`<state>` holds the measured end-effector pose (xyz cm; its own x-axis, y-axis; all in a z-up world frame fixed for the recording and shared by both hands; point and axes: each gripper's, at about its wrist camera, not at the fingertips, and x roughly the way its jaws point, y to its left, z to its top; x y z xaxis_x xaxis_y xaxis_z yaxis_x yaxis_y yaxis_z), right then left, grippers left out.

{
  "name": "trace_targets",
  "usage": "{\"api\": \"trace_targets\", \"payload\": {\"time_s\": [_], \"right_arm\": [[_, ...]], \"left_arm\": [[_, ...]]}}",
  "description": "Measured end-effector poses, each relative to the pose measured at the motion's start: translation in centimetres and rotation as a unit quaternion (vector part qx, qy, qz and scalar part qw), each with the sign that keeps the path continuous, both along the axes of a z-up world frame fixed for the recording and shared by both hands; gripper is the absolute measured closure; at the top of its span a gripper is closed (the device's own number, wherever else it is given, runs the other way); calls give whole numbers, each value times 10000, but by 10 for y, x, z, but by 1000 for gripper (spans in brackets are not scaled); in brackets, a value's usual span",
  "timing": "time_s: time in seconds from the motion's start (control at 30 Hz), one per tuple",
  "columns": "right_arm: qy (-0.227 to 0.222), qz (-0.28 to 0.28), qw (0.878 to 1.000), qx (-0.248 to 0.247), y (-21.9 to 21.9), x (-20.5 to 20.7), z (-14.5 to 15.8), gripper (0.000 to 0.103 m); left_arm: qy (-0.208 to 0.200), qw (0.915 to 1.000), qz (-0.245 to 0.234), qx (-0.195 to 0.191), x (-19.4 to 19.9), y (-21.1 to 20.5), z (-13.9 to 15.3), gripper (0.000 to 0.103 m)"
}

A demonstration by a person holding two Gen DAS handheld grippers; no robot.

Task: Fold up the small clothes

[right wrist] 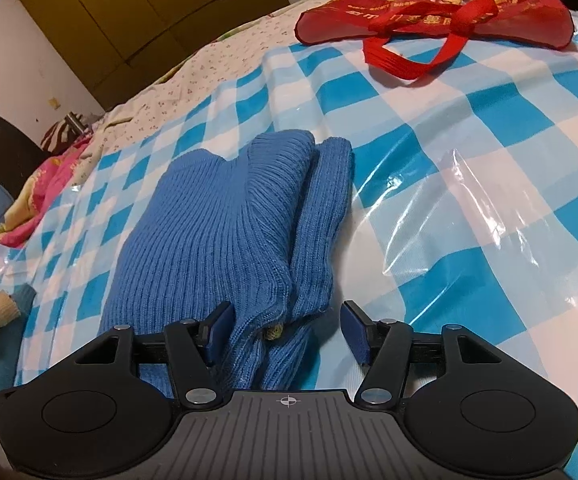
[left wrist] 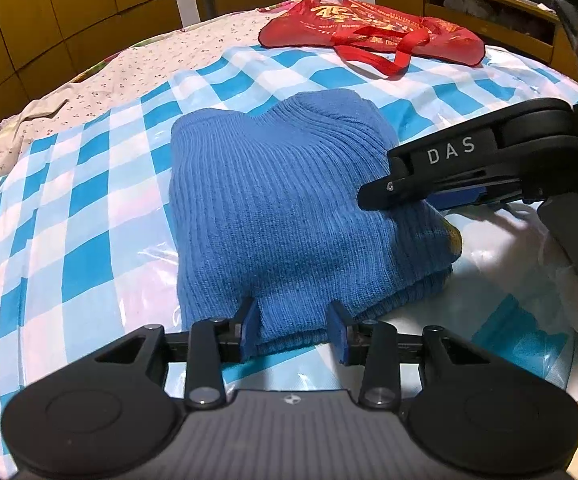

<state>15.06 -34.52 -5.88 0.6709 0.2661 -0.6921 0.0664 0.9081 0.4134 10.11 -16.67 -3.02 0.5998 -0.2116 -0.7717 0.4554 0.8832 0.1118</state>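
While both grippers stood at it, the blue sweater looked nearly folded.
It lay bundled in layers mid-bed on the checked plastic sheet; tidying seemingly remained. Left gripper jaws wide, straddling its near edge; right gripper jaws wide, around its end.

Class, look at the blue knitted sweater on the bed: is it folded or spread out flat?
Folded. The blue sweater lies as a compact bundle, with stacked layers showing along its edge in the right wrist view.
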Motion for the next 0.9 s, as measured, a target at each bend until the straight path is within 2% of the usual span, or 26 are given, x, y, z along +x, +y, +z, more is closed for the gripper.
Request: {"api": "trace_targets", "payload": {"time_s": [0.4, 0.6, 0.9], "right_arm": [[-44, -90, 9999, 78, 0, -14, 0, 43], [-125, -90, 9999, -73, 4, -19, 0, 43], [-218, -117, 9994, -252, 10, -22, 0, 42]], "left_arm": [[84, 9999, 58, 61, -1, -2, -1, 47], [129, 9999, 82, 31, -2, -3, -4, 41], [139, 9996, 175, 144, -3, -8, -6, 36]]}}
